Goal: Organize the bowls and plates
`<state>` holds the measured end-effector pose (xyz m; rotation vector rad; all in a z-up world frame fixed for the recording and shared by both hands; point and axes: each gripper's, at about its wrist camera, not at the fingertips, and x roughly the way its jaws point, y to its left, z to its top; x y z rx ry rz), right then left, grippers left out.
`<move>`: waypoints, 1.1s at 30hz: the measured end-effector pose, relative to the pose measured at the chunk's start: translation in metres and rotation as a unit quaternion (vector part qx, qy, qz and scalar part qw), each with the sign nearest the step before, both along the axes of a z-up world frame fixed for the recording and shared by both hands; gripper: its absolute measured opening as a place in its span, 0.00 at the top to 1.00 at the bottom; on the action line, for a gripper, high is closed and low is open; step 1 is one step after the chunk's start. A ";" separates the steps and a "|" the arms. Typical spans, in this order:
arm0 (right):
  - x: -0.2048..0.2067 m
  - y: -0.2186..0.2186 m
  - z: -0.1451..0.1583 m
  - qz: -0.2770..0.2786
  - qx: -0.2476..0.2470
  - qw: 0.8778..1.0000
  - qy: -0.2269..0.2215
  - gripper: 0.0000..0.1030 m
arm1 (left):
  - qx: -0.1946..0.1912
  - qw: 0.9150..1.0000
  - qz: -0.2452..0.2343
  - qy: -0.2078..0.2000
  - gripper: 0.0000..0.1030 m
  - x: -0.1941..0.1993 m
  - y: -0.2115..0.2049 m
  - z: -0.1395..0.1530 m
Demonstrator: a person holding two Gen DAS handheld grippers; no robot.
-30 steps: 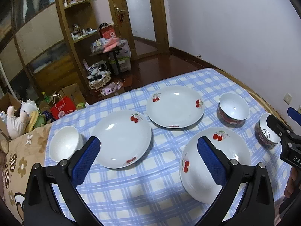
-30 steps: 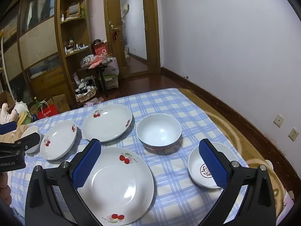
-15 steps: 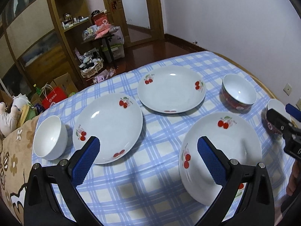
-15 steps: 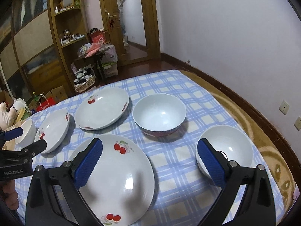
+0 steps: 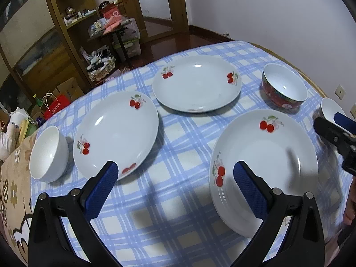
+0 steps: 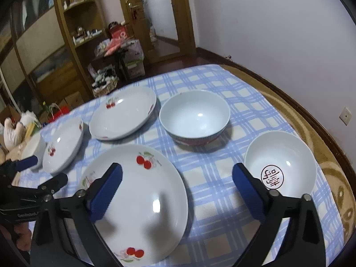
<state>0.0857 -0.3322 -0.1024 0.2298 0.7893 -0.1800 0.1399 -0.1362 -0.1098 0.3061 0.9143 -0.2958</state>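
Note:
Three white cherry-print plates lie on the blue checked tablecloth [image 5: 178,133]: a near right plate [image 5: 267,162], a left plate [image 5: 115,133] and a far plate [image 5: 195,86]. A plain white bowl [image 5: 47,153] stands at the left edge, a red-sided bowl [image 5: 283,87] at the right, and a small bowl with a red seal [image 6: 280,162] beyond it. My left gripper [image 5: 175,187] hangs open over the cloth between the left and near plates. My right gripper [image 6: 178,189] is open above the near plate [image 6: 138,200] and the seal bowl. Neither holds anything.
The round table's wooden rim [image 6: 311,120] curves along the right near a white wall. Behind the table stand a wooden shelf unit [image 5: 66,22], a cluttered small table [image 5: 115,26] and bags on the floor [image 5: 55,104]. A soft toy [image 6: 13,131] sits at the left.
Both grippers have moved forward and lower toward the table, so plates and bowls appear larger. Both have stayed open. No dish has moved.

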 end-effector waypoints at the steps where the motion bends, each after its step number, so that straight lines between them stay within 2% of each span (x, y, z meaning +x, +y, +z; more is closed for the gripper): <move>1: 0.001 0.000 -0.002 0.001 0.001 1.000 0.006 0.03 | 0.001 1.000 0.000 0.002 0.01 0.000 0.000 -0.001; 8: 0.004 0.003 -0.011 0.001 -0.018 0.999 0.029 0.03 | 0.017 1.000 -0.002 0.006 0.01 0.001 -0.002 -0.011; 16: 0.008 -0.004 -0.024 -0.006 -0.001 0.998 0.060 0.04 | 0.025 0.999 -0.004 0.020 0.01 0.002 -0.003 -0.022; 18: 0.009 -0.004 -0.027 -0.006 0.002 0.998 0.070 0.08 | 0.018 0.999 -0.011 0.024 0.10 0.001 -0.004 -0.022; 19: 0.009 -0.004 -0.029 -0.006 0.002 0.997 0.075 0.12 | 0.014 0.999 -0.015 0.031 0.21 0.001 -0.004 -0.023; 21: 0.010 -0.003 -0.032 0.001 0.005 0.996 0.084 0.23 | 0.004 0.999 -0.020 0.047 0.31 0.001 -0.004 -0.025; 23: 0.011 0.000 -0.037 0.005 0.003 0.995 0.100 0.38 | -0.004 0.998 -0.022 0.056 0.51 0.000 -0.005 -0.026; 24: 0.012 0.000 -0.040 0.007 0.005 0.994 0.107 0.42 | -0.006 0.998 -0.024 0.063 0.54 0.000 -0.005 -0.028; 26: 0.014 -0.001 -0.046 0.009 0.015 0.993 0.119 0.62 | -0.009 0.997 -0.025 0.071 0.66 0.000 -0.006 -0.033; 29: 0.015 0.000 -0.051 0.013 0.025 0.991 0.128 0.81 | -0.022 0.996 -0.030 0.075 0.76 -0.001 -0.008 -0.036; 33: 0.014 0.001 -0.052 0.019 0.036 0.991 0.126 0.85 | -0.035 0.995 -0.034 0.082 0.84 -0.001 -0.010 -0.039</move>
